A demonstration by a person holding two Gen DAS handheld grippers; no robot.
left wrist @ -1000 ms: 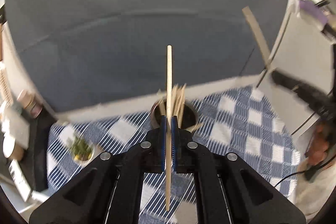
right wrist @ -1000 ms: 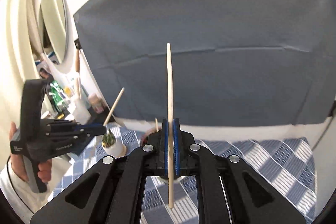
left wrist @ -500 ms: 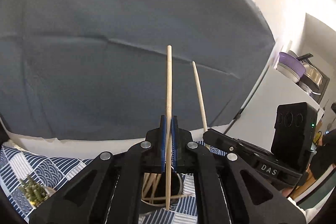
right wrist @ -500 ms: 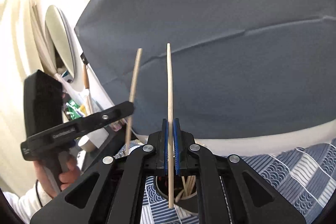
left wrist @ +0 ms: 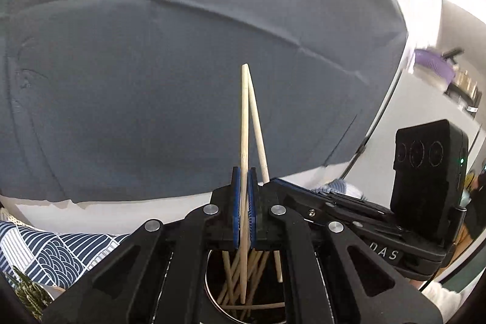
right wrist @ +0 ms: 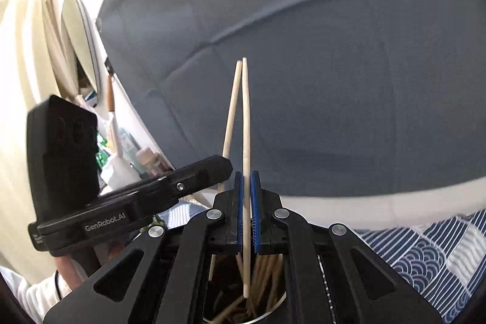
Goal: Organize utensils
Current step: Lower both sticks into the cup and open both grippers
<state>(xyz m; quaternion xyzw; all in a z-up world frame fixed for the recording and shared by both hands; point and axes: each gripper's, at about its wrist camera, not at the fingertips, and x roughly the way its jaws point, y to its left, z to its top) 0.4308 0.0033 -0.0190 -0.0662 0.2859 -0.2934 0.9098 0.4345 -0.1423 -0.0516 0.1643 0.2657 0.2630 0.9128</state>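
Each gripper — left [left wrist: 244,220] and right [right wrist: 246,214] — is clamped on one chopstick [left wrist: 244,141] above the holder [left wrist: 218,298]. Many sticks already stand inside; these two are not yet released.

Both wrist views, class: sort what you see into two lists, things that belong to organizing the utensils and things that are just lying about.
Belongs to the job:
left gripper, shut on its chopstick
right gripper, shut on its chopstick
round holder with chopsticks already inside

Just lying about:
patterned tablecloth
small plant
mirror
purple bowl
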